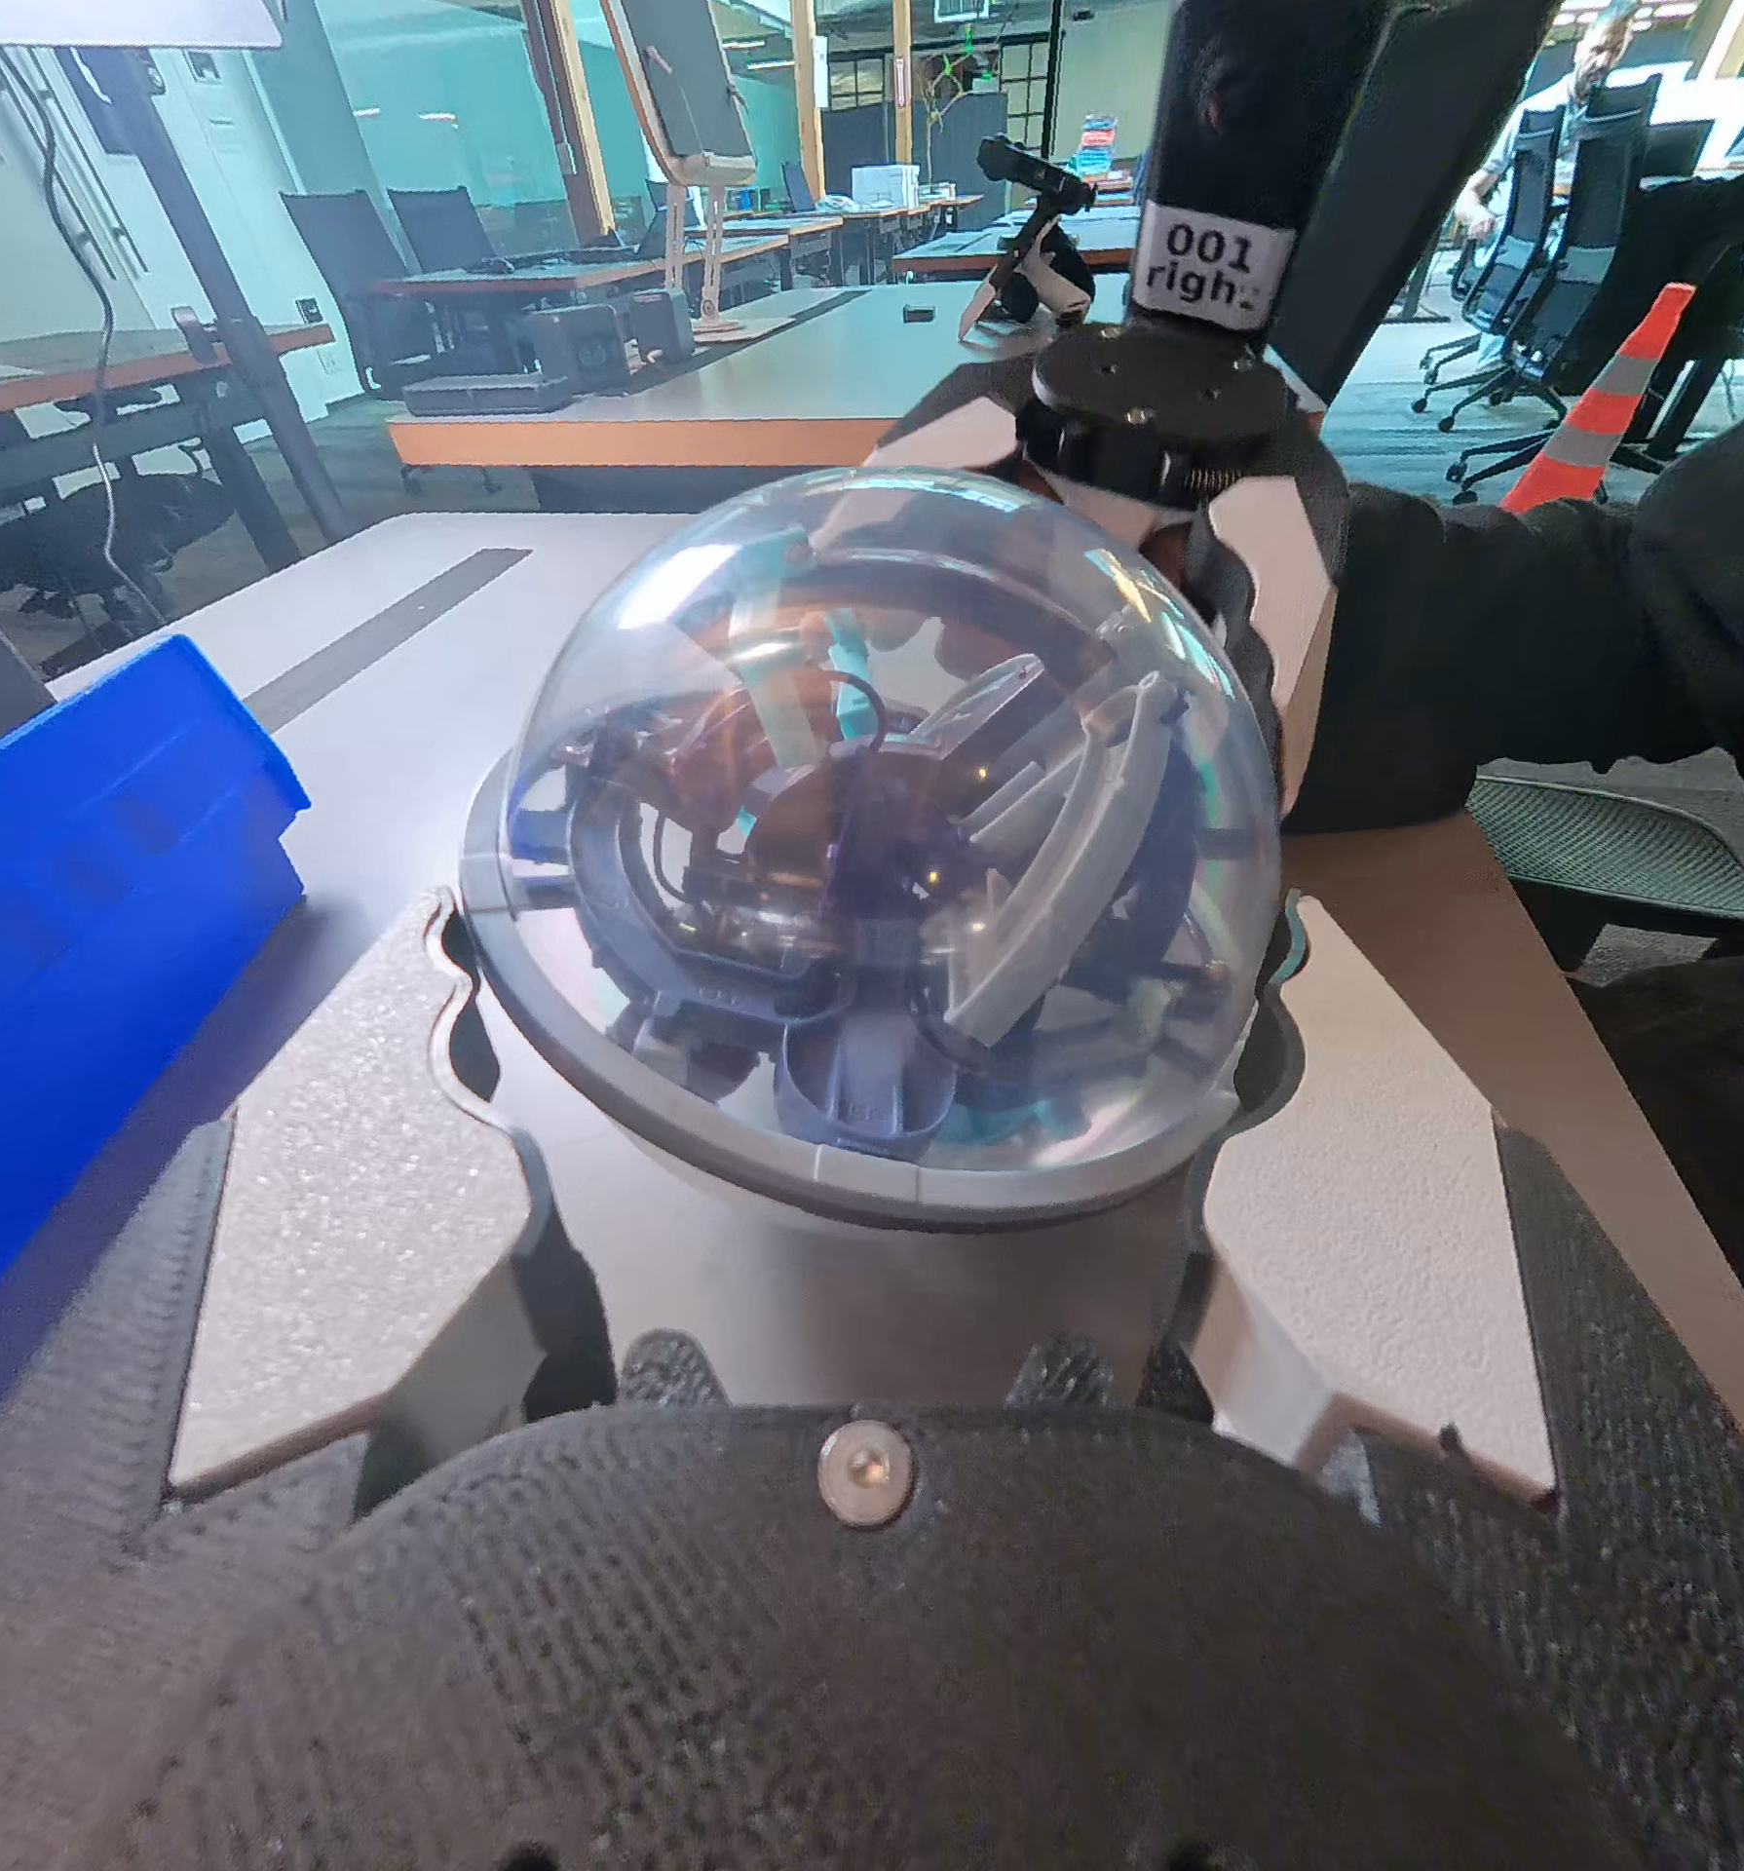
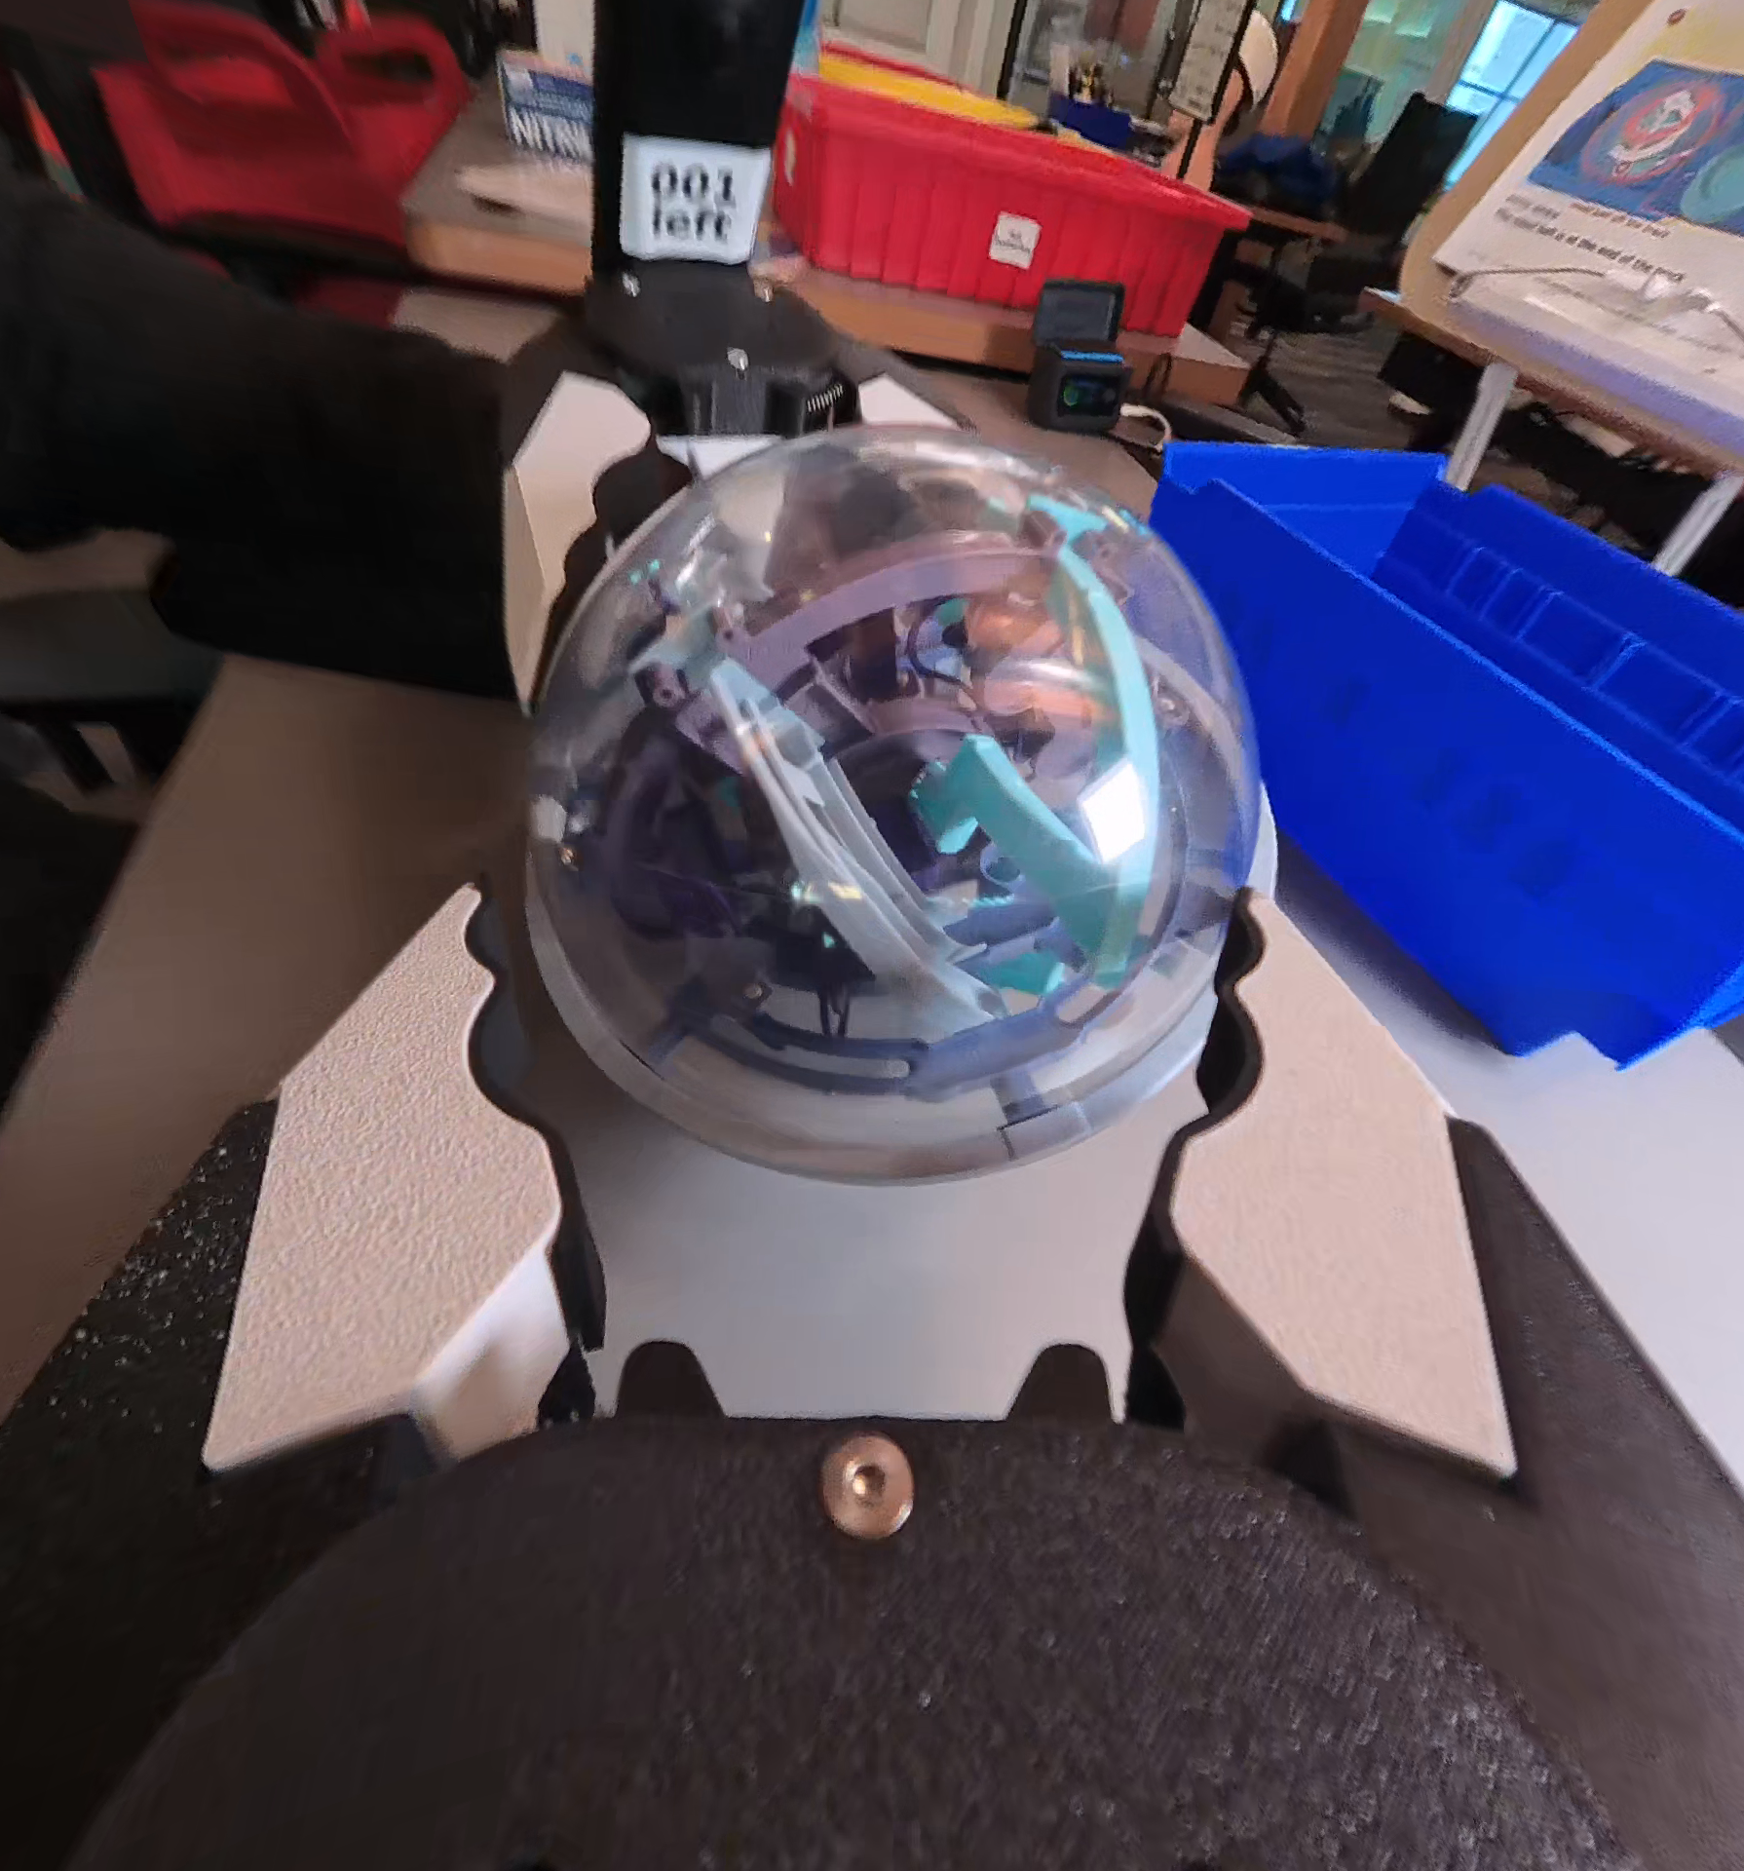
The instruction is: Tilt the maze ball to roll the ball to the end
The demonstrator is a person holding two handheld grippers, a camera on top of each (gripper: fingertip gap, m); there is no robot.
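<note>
1. Between the two pairs of fingers, above the pale grey bench (image 1: 362, 648), sits the clear plastic maze ball (image 1: 878, 810) with its tangle of grey, teal and purple tracks inside.
2. Left gripper (image 1: 868, 972): fingers spread wide, the left finger (image 1: 443, 972) and the right one at the grey band round the sphere's lower half, the scalloped dark edges pressed against the shell on both sides.
3. Right gripper (image 2: 873, 972): fingers wide too, the left finger (image 2: 493, 962) and its partner snug against the lower flanks of the ball, holding it from the opposite side.
4. Each tool shows beyond the sphere in the other's view, its black handle rising straight ahead of the fingertips, gripped by a black-sleeved hand (image 1: 1516, 648).
5. The small ball inside: lost among the tracks and glare, cannot tell where it lies.
6. Left of the left fingers, right of the right fingers: a bright blue plastic bin (image 2: 1516, 749) on the bench, just beside the sphere.
7. Far right of the left fingers, an orange traffic cone (image 1: 1607, 405) on the floor.
</note>
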